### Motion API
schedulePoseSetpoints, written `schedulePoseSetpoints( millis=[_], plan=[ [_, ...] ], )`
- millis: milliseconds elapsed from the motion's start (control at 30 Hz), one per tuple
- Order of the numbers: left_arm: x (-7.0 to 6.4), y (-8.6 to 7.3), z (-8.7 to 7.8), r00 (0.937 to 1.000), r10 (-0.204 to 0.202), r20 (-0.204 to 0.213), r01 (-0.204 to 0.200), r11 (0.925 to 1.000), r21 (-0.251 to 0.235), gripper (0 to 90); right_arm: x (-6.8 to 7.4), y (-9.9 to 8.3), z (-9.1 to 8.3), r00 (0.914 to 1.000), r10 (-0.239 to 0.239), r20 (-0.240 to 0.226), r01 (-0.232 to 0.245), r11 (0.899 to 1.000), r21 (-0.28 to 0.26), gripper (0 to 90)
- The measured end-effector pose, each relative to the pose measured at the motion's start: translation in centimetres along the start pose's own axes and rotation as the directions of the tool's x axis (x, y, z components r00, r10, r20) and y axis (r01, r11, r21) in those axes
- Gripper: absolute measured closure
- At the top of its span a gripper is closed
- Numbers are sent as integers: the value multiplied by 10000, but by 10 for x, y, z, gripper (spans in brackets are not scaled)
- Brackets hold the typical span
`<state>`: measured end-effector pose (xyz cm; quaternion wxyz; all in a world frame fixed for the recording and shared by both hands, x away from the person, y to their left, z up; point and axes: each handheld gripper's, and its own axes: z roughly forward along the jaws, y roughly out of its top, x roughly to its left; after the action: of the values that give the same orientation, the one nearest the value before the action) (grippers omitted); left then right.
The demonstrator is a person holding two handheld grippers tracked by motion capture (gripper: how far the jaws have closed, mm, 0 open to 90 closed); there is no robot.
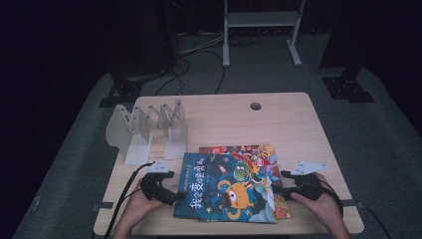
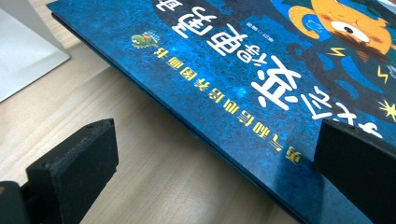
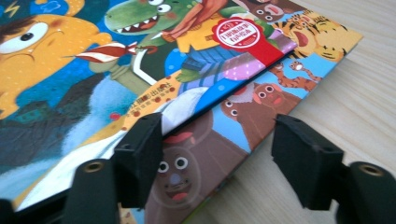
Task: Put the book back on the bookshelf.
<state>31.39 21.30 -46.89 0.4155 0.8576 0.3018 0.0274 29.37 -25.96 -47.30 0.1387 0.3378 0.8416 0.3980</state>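
Blue picture book (image 1: 226,186) lies atop another (image 3: 261,112) — both grippers, left (image 1: 175,195) and right (image 1: 282,185), gape at its edges.

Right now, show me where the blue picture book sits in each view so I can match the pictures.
High view: the blue picture book lies at the table's near middle, on top of a second book, between the two grippers.
Left gripper view: it fills the upper right, its edge running diagonally between the open jaws.
Right gripper view: it covers the upper left.
Shared landmark: the orange monster on its cover.
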Motion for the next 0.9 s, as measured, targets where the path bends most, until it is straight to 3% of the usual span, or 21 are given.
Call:
schedulePoseSetpoints(
  millis=[500,700,900],
  plan=[
    [4,-4,2,9969,-369,690,369,9993,11,0,11,8,9,9993,-320,-166,320,9995,-9,347],
    [6,-3,-2,9974,-535,480,523,9983,263,0,21,13,15,9969,-608,-490,608,9982,-14,345],
    [5,0,-5,9971,-654,395,638,9972,397,0,23,14,16,9968,-620,-504,621,9981,-10,353]
  ],
)
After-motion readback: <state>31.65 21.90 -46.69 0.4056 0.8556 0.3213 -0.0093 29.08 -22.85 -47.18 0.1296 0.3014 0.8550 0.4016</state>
